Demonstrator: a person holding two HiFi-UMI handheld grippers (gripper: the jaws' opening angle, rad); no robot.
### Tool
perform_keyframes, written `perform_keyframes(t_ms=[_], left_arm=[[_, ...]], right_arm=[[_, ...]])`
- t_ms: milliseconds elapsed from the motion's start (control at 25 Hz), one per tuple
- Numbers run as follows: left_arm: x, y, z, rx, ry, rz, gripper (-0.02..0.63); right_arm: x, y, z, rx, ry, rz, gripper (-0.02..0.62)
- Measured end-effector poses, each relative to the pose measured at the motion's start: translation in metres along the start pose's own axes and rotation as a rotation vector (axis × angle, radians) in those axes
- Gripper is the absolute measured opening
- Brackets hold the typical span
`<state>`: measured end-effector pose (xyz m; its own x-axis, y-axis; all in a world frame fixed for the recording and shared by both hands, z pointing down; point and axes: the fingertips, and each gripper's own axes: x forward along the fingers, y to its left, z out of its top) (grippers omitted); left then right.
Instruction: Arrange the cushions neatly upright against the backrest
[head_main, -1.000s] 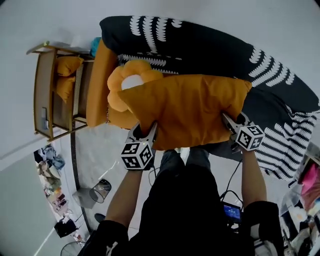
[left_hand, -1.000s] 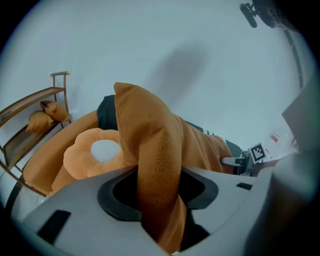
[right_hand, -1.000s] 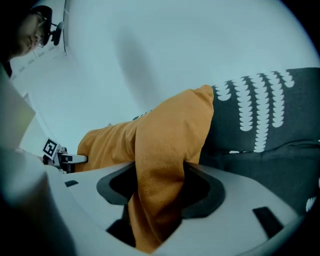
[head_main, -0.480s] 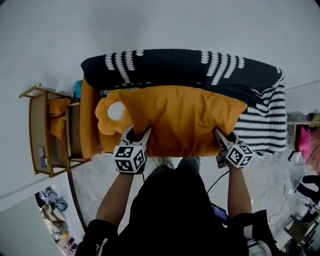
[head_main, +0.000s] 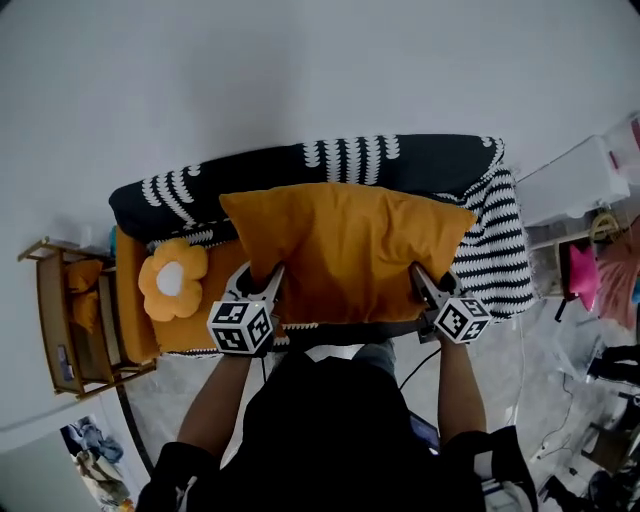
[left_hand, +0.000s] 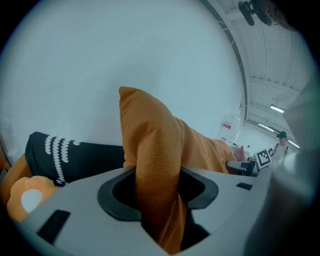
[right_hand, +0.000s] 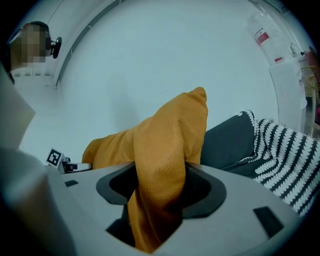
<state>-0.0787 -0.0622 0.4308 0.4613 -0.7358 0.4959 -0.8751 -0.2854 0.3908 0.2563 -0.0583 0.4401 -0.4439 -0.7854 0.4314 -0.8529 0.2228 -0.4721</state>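
A large orange cushion (head_main: 345, 250) hangs stretched between both grippers in front of the sofa's black backrest (head_main: 300, 170) with its white leaf pattern. My left gripper (head_main: 265, 285) is shut on the cushion's lower left corner (left_hand: 155, 175). On the other side, the right gripper (head_main: 420, 283) is shut on the lower right corner (right_hand: 160, 175). An orange flower-shaped cushion (head_main: 172, 279) lies flat on the orange seat (head_main: 130, 310) at the left end.
A black-and-white striped throw (head_main: 495, 250) drapes over the sofa's right end. A wooden shelf (head_main: 70, 320) holding orange cushions stands left of the sofa. A pale wall rises behind the sofa. Clutter and cables lie on the floor at the right and lower left.
The view has swung so the sofa now sits centred. The large cushion, held in both grippers, has moved right, away from the flower cushion, toward the backrest's middle.
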Motion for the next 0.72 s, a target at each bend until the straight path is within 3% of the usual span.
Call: perform_keyframes(t_ms=[360,720], left_arm=[[0.101,-0.125,0.010,-0.075,0.010,0.092,0.216],[0.164,-0.160,0.018,-0.087,0.001,0.078,0.222]], right_arm=[[-0.011,-0.145,0.095,-0.010,0.045,0.067,0.278],[0.002,-0.213,0.131,-0.032,0.054,0.064,0.288]])
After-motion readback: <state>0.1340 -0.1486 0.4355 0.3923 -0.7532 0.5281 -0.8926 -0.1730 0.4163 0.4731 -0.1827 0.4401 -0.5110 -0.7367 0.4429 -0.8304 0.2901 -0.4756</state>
